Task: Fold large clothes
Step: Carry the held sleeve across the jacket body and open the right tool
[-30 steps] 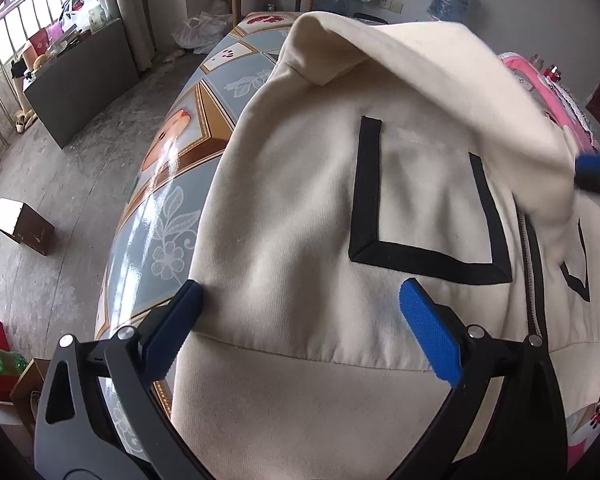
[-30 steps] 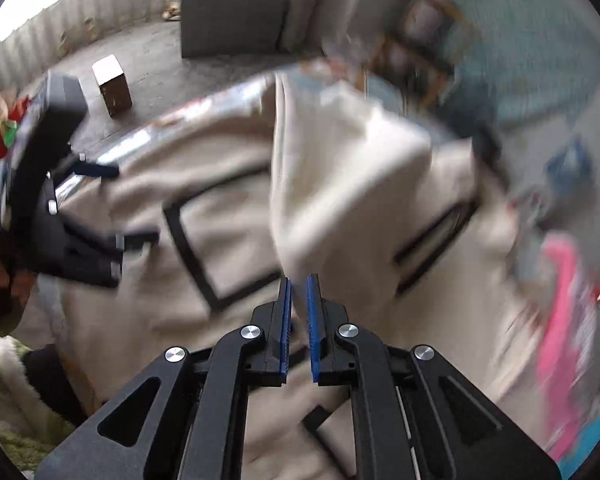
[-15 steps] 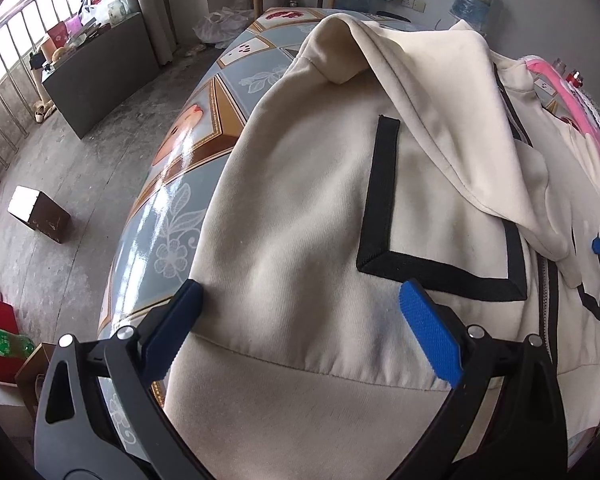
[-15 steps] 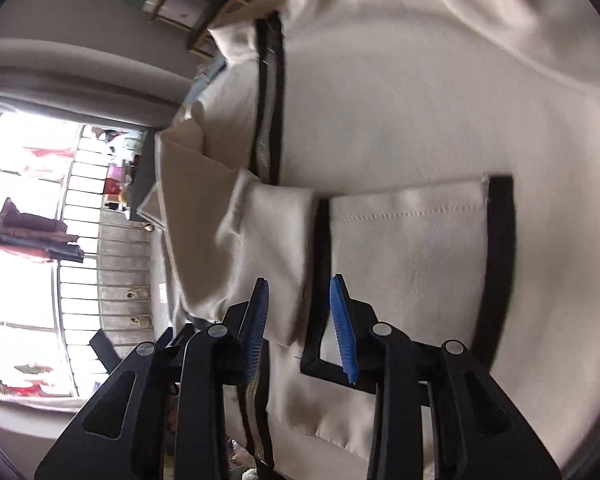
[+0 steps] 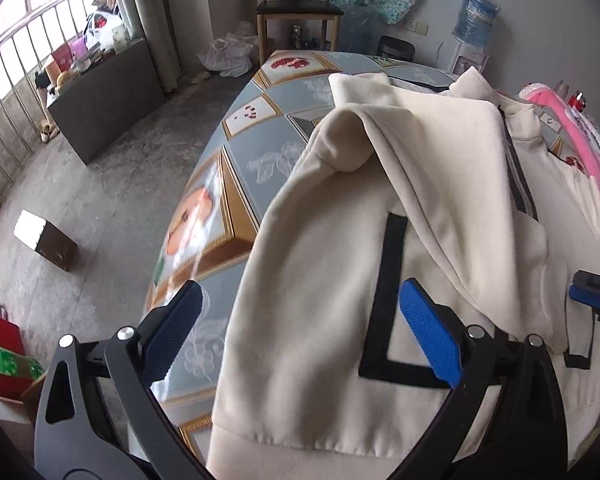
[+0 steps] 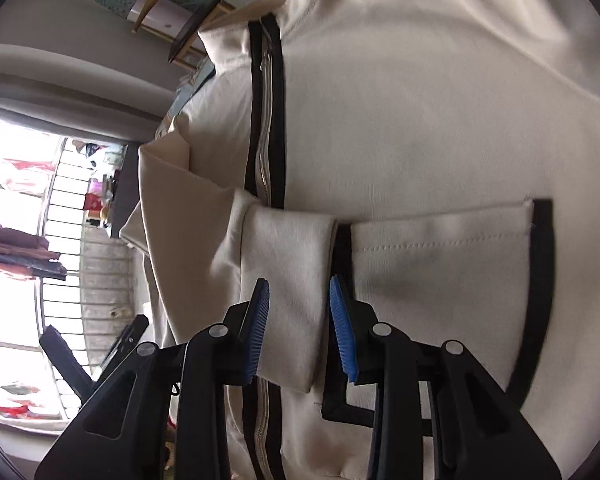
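Cream jacket (image 5: 320,280) sleeve cuff (image 6: 296,300) is seen lengthwise between the part-open right gripper (image 6: 300,328) jaws, ungripped; left gripper (image 5: 300,328) is spread wide, empty, over the table (image 5: 260,152) edge

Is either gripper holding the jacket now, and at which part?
Nothing is held. The right gripper is open around the sleeve cuff of the jacket; the left gripper is open.

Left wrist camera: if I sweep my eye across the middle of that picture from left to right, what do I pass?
Brown box on the floor → patterned tablecloth → cream jacket with its black L-shaped trim → folded-over sleeve → the other gripper's blue pad at the right edge.
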### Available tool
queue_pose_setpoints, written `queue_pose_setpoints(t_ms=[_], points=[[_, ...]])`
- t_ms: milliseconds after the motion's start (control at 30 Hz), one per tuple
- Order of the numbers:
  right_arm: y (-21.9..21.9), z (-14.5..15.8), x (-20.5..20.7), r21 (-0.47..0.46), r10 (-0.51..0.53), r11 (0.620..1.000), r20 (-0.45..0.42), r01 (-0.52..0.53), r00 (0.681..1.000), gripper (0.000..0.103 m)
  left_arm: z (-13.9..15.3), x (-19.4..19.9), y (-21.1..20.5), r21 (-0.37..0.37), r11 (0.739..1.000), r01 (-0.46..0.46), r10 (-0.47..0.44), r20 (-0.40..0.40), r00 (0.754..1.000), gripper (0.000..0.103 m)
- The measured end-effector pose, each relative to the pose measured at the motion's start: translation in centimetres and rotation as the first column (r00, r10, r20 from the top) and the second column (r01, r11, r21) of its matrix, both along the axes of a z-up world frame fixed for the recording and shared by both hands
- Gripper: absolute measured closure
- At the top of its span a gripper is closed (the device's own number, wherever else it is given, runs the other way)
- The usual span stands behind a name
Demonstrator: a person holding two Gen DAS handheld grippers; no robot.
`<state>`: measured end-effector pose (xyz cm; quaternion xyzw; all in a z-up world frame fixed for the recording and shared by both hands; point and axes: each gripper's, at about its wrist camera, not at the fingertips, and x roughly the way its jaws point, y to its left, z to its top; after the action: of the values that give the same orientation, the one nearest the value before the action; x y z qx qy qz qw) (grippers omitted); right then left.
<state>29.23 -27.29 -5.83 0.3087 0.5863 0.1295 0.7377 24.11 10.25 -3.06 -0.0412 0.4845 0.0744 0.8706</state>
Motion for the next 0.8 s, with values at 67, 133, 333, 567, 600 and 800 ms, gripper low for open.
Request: queue_pose_setpoints(t_ms=[67, 133, 333, 567, 600, 800], points=[[0.2, 0.3, 0.5, -0.065, -0.009, 0.998, 0.013, 0.01, 1.0, 0.071, -0.3, 1.5, -0.3, 0.061, 0.998, 0.004, -0.004, -0.002, 1.0, 0.007], [0.3, 0.1, 1.1, -0.12, -0.018, 0.993, 0.016, 0.02, 1.0, 0.071, -0.9, 2.6, -0.1, 0.1, 0.995, -0.003, 0.005, -0.011, 1.0, 0.007], [2.2, 0.2, 1.9, -0.186, 0.074, 0.981, 0.06, -0.062, 0.995, 0.08, -2.7, 4.3, 0.4, 0.126, 0.992, 0.0, 0.005, -0.039, 0.999, 0.008], [1.7, 4.4, 2.5, -0.255, 0.097, 0.966, 0.208, -0.042, 0.973, 0.099, -3.3, 4.2, 0.7, 0.156, 0.987, -0.025, 0.031, -0.033, 0.999, 0.017], [1.2, 6.4, 2.9, -0.271, 0.091, 0.962, 0.262, -0.017, 0.961, 0.099, -3.2, 4.3, 0.7, 0.168, 0.985, -0.028, 0.034, -0.034, 0.999, 0.025], [-3.9, 13.1, 4.7, -0.294, 0.005, 0.947, 0.419, 0.13, 0.908, 0.099, -2.5, 3.7, 1.7, 0.169, 0.984, -0.052, 0.058, -0.032, 0.998, 0.047]])
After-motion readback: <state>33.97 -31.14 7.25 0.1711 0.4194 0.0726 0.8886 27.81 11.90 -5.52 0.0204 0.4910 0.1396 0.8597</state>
